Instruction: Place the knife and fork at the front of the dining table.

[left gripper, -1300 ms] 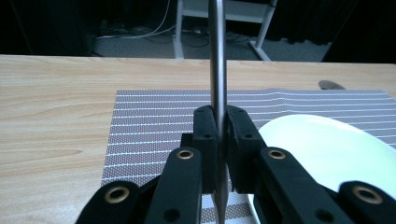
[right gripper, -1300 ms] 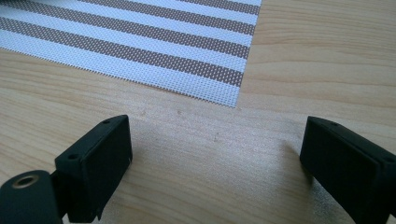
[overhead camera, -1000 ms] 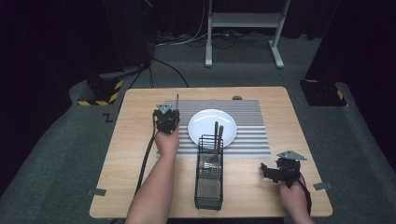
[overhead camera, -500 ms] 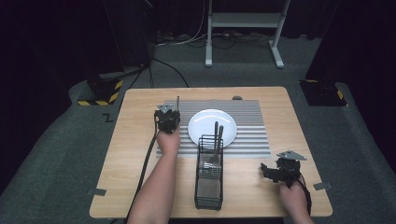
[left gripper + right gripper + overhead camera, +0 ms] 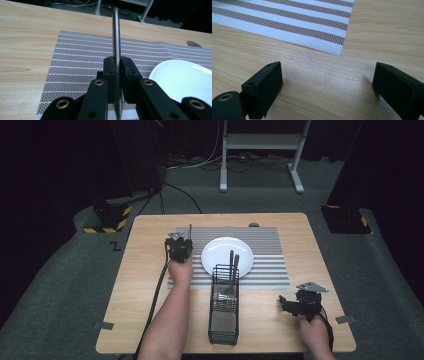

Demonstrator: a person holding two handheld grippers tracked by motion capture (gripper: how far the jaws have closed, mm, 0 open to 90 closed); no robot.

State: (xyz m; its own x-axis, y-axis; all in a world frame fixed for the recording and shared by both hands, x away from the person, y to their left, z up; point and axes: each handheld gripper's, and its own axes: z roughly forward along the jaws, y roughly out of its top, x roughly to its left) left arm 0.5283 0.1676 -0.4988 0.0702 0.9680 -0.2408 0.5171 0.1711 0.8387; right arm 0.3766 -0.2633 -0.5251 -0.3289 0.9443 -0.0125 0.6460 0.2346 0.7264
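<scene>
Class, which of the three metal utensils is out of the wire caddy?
The utensil clamped in the left hand-held gripper, over the placemat; the other two stand in the caddy.

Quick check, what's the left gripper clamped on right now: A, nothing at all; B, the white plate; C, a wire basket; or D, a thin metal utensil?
D: in the left gripper view the left gripper is shut on a thin metal utensil that sticks out over the striped mat, beside the white plate.

A single black letter "Z" (image 5: 115, 246) is marked on the grey floor (image 5: 65, 285) left of the table (image 5: 145, 285).
</scene>
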